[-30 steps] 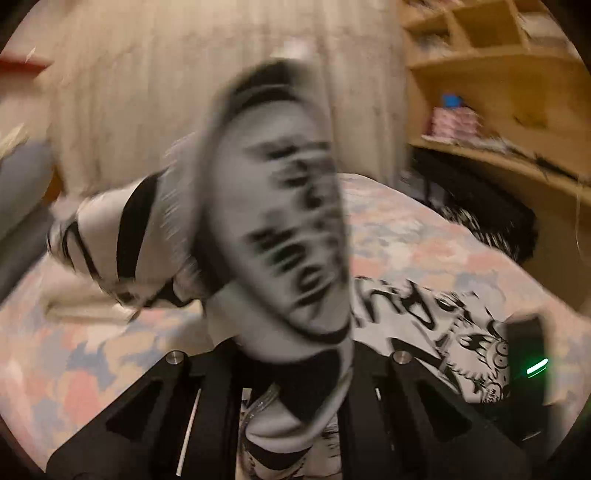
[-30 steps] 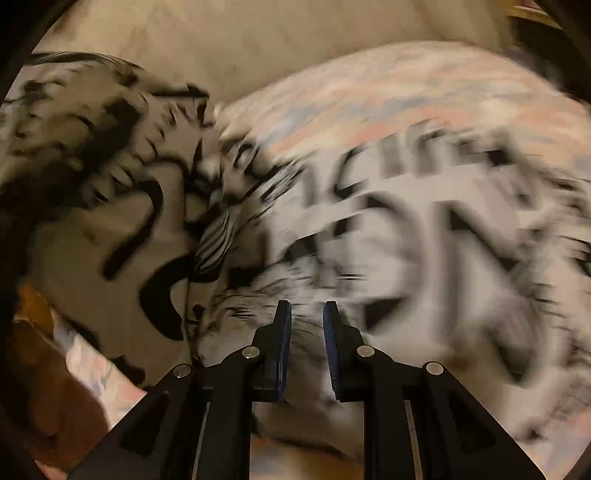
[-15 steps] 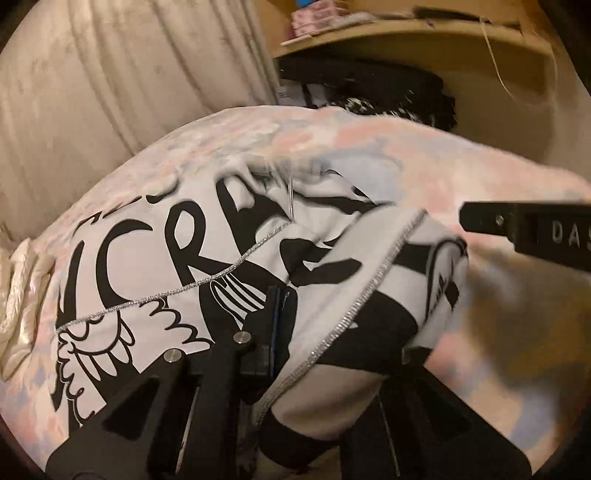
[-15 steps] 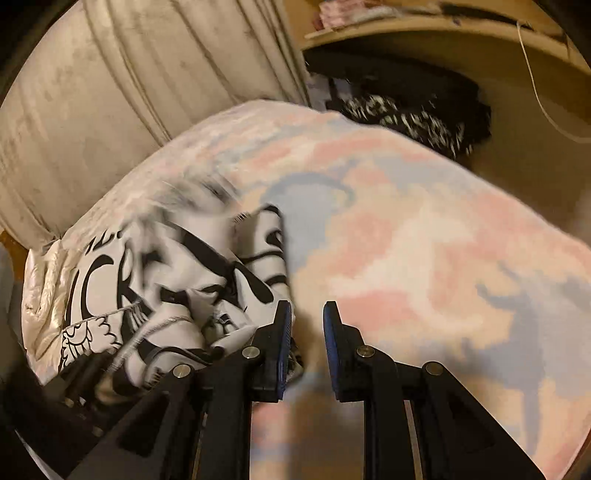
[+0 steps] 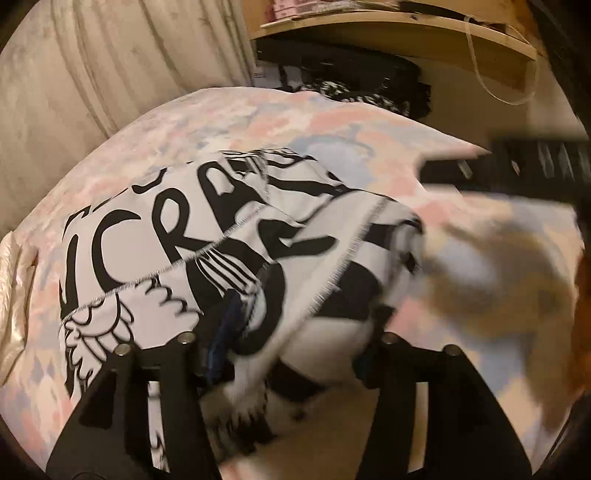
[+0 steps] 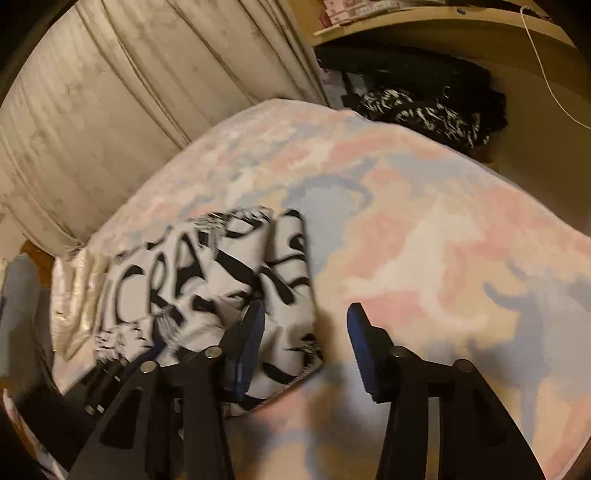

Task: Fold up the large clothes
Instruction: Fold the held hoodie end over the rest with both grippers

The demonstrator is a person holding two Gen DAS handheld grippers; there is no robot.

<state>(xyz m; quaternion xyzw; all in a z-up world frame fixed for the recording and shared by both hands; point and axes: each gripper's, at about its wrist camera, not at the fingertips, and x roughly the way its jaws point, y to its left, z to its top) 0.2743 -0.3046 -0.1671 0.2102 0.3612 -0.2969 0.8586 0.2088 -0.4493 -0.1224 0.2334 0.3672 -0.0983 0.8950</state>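
Garment [image 5: 229, 236] on bedspread [image 6: 424, 229], loose between both grippers' just-parted fingers [image 6: 255, 332].

bedspread [image 6: 424, 229]: pastel pink-blue | curtain [image 6: 147, 92]: beige, pleated, behind | shelf [image 5: 388, 29]: wooden | dark fabric pile [image 6: 424, 99]: beneath shelf
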